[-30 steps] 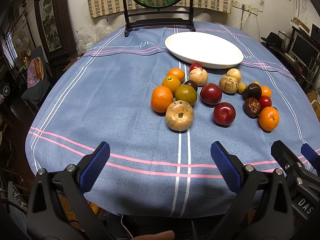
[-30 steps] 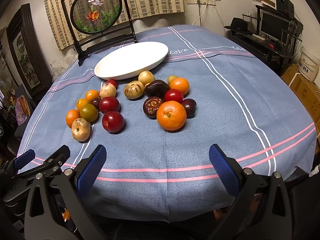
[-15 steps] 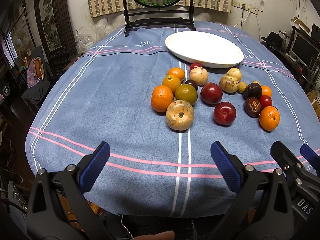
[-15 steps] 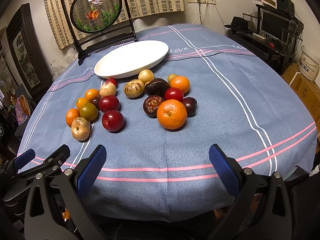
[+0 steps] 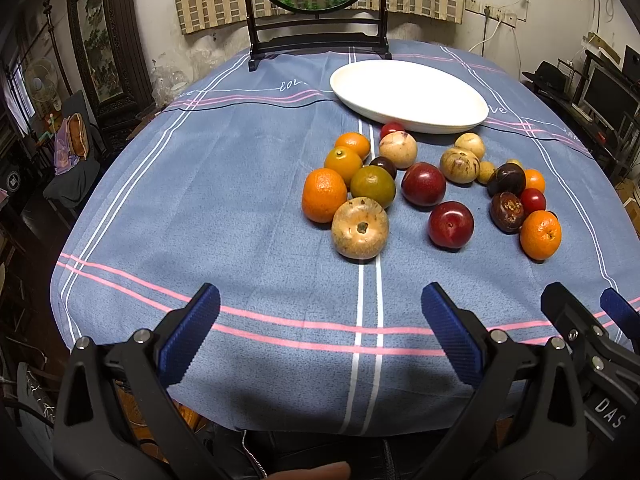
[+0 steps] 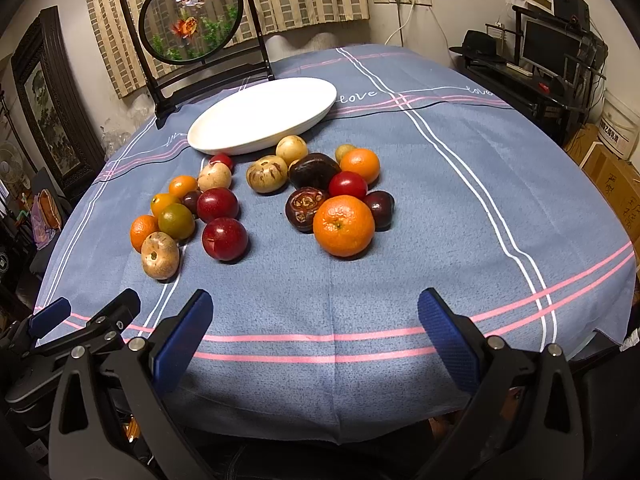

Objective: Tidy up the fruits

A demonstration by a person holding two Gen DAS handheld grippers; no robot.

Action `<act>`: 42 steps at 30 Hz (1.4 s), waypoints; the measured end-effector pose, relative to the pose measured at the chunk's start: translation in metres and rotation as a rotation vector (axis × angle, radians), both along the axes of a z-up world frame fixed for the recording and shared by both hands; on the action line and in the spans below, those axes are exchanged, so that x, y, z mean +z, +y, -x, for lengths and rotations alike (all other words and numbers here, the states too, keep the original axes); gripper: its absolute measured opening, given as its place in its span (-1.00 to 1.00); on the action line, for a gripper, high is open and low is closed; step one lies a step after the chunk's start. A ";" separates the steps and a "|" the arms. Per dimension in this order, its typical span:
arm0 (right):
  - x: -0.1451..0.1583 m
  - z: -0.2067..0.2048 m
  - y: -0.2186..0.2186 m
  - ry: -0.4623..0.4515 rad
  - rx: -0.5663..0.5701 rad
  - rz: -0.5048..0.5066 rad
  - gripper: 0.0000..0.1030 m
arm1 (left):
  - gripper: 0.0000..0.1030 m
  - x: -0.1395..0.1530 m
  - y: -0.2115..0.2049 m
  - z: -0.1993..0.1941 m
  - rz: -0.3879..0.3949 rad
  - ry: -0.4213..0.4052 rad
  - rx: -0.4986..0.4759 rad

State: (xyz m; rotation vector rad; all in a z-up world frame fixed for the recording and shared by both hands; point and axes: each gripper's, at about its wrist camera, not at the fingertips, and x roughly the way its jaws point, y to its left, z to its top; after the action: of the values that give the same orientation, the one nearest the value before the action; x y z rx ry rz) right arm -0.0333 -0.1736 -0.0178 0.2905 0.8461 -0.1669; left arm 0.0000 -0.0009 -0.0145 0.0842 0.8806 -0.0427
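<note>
Both the left tool [image 5: 320, 324] and right tool [image 6: 316, 328] gape wide, empty; the orange [image 6: 343, 225] ahead looks firm, round, apt to roll: grip across its middle.

The tablecloth [image 5: 224, 208] under both sets of fingers is matt woven cloth, slightly nubbly. Beyond the fingertips, the white oval plate [image 5: 408, 92] looks like smooth, glossy ceramic. The red plum [image 6: 224, 238] ahead of the right gripper [image 6: 314, 330] has a shiny skin; the big orange [image 6: 343, 225] beside it is dimpled, with a soft sheen. Ahead of the left gripper [image 5: 320, 330], the tan fruit [image 5: 360, 227] looks dull and rough. The finger pads [image 5: 190, 334] are ribbed blue rubber on matt black plastic.
</note>
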 end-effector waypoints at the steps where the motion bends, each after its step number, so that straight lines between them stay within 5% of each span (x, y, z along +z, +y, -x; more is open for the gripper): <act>1: 0.000 0.000 0.000 0.000 0.000 0.000 0.97 | 0.96 0.000 0.000 0.000 0.000 0.000 0.000; 12: -0.001 -0.010 -0.023 0.008 0.052 0.054 0.97 | 0.96 0.000 -0.002 -0.005 -0.044 -0.047 -0.075; 22: -0.024 -0.040 -0.038 0.119 0.176 0.151 0.96 | 0.96 -0.007 0.021 -0.040 0.035 -0.020 -0.110; 26: -0.035 -0.054 -0.024 0.166 0.253 0.150 0.55 | 0.96 -0.019 0.017 -0.050 0.001 0.019 -0.137; 30: -0.042 -0.066 -0.024 0.188 0.260 0.129 0.44 | 0.96 -0.026 0.011 -0.059 0.004 0.049 -0.173; 35: -0.039 -0.080 -0.031 0.176 0.233 0.115 -0.09 | 0.96 -0.033 0.009 -0.072 0.028 0.095 -0.167; 42: -0.039 -0.077 -0.039 0.161 0.238 0.051 -0.16 | 0.96 -0.028 0.026 -0.082 0.069 0.108 -0.136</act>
State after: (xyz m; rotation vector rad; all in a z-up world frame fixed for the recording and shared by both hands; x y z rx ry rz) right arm 0.0441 -0.2127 -0.0565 0.1277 1.0275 0.0110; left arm 0.0822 0.0256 -0.0420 0.0777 0.9799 -0.2062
